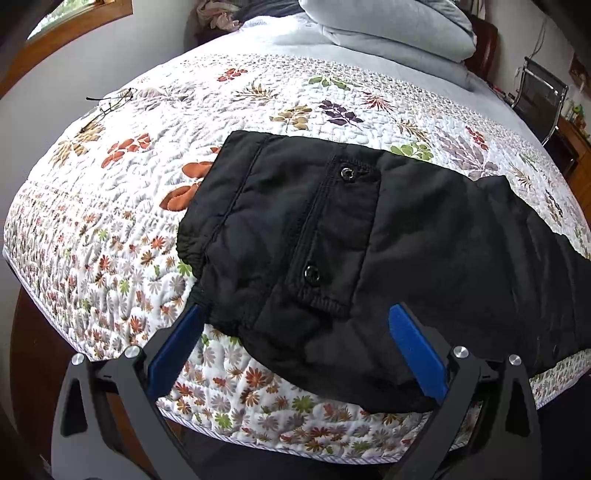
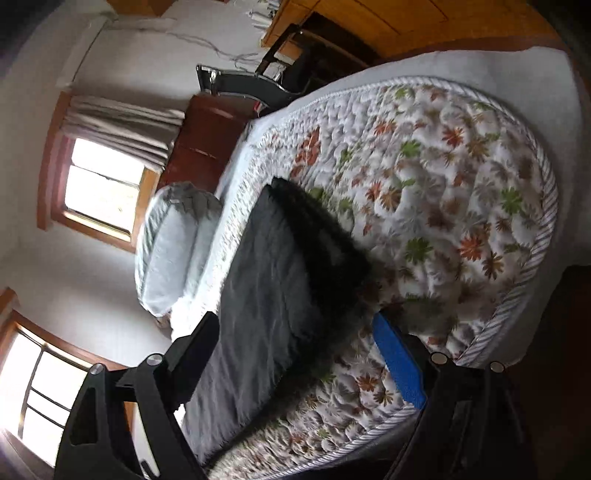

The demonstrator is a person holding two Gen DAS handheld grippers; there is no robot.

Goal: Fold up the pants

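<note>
Black padded pants [image 1: 388, 251] lie on a floral quilt [image 1: 110, 229] near the bed's front edge, waist end to the left, a snap flap facing up. My left gripper [image 1: 295, 317] is open, its blue fingers [image 1: 417, 350] on either side of the waist's near corner, holding nothing. In the right wrist view, rolled sideways and blurred, the pants [image 2: 273, 295] run away between the fingers of my open right gripper [image 2: 295, 332], which holds nothing.
A pair of glasses [image 1: 110, 101] lies on the quilt at far left. Folded grey bedding [image 1: 388, 33] is stacked at the head of the bed. A chair [image 1: 543, 96] and wooden furniture stand to the right. The bed edge [image 1: 295, 443] is just below the gripper.
</note>
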